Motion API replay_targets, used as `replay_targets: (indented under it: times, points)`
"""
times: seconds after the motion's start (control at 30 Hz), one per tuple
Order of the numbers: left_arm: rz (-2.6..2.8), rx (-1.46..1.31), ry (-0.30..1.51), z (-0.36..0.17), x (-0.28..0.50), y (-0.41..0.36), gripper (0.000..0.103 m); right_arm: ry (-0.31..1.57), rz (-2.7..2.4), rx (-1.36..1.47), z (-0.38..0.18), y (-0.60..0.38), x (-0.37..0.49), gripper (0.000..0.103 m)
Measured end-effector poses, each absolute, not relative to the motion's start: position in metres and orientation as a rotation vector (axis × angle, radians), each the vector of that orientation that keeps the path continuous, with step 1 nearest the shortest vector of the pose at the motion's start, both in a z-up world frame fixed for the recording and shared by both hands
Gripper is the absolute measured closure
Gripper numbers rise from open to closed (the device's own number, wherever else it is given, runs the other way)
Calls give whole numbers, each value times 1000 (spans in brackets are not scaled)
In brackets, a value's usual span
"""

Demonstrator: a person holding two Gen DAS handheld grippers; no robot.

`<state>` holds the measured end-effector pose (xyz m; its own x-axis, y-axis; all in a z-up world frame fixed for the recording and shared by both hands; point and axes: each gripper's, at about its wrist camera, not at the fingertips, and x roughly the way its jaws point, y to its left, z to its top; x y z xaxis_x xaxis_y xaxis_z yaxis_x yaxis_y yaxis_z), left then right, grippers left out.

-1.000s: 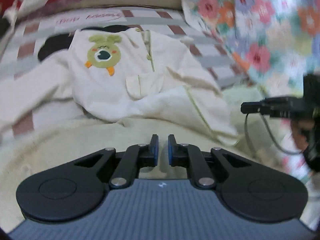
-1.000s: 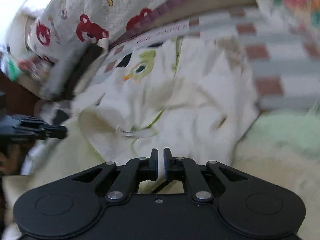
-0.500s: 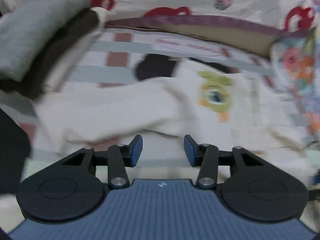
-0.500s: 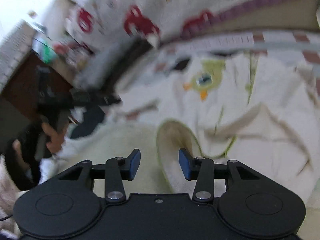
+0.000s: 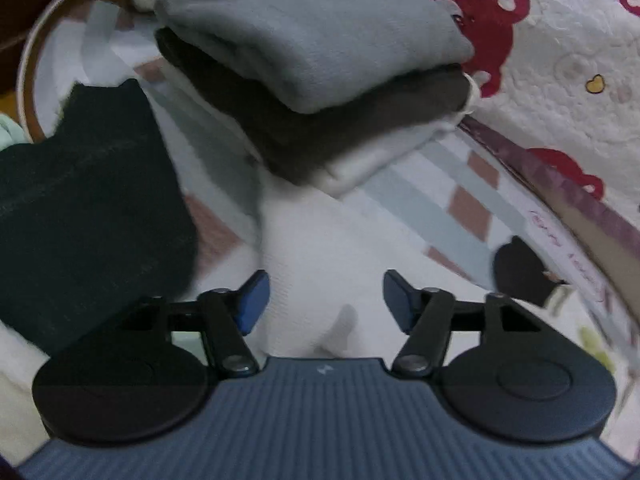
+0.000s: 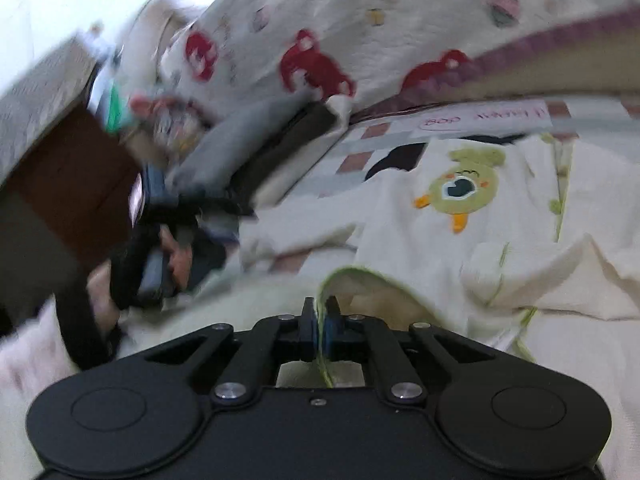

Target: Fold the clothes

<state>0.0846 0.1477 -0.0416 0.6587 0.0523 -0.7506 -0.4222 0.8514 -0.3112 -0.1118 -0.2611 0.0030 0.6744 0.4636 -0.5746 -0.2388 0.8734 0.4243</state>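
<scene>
We see the right gripper (image 6: 320,322) with its fingers just closed, pinching the green-trimmed hem (image 6: 344,276) of the cream garment (image 6: 460,216), which lies spread on the checked bed sheet (image 6: 360,156). Our left gripper (image 5: 324,300) has just been opening; its fingers stand wide over the cream sleeve (image 5: 320,248), gripping nothing, near a stack of folded clothes (image 5: 312,64) and a dark cloth (image 5: 88,200).

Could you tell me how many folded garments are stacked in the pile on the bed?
3 show: a grey garment on top, a dark brown one under it, a white one at the bottom. Others may be hidden behind.
</scene>
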Motion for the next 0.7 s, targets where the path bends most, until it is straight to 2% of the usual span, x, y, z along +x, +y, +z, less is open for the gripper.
replay_targets:
  times: [0.2, 0.43, 0.53, 0.57, 0.6, 0.63, 0.7]
  points:
    - [211, -695, 968, -89, 87, 163, 39, 786, 334, 433, -9, -278, -97, 96]
    - [266, -421, 1001, -92, 104, 128, 29, 813, 330, 455, -23, -273, -91, 93]
    - [280, -368, 968, -91, 107, 126, 32, 821, 330, 456, -24, -271, -90, 93]
    - [283, -353, 954, -92, 108, 126, 35, 823, 332, 454, -24, -271, -90, 93]
    - [290, -328, 950, -91, 109, 124, 47, 825, 335, 452, -24, -271, -89, 93]
    - [298, -302, 947, -90, 111, 123, 74, 827, 338, 450, -24, -271, -89, 93]
    - [312, -250, 939, -87, 114, 120, 99, 824, 342, 446, -24, -272, -88, 96]
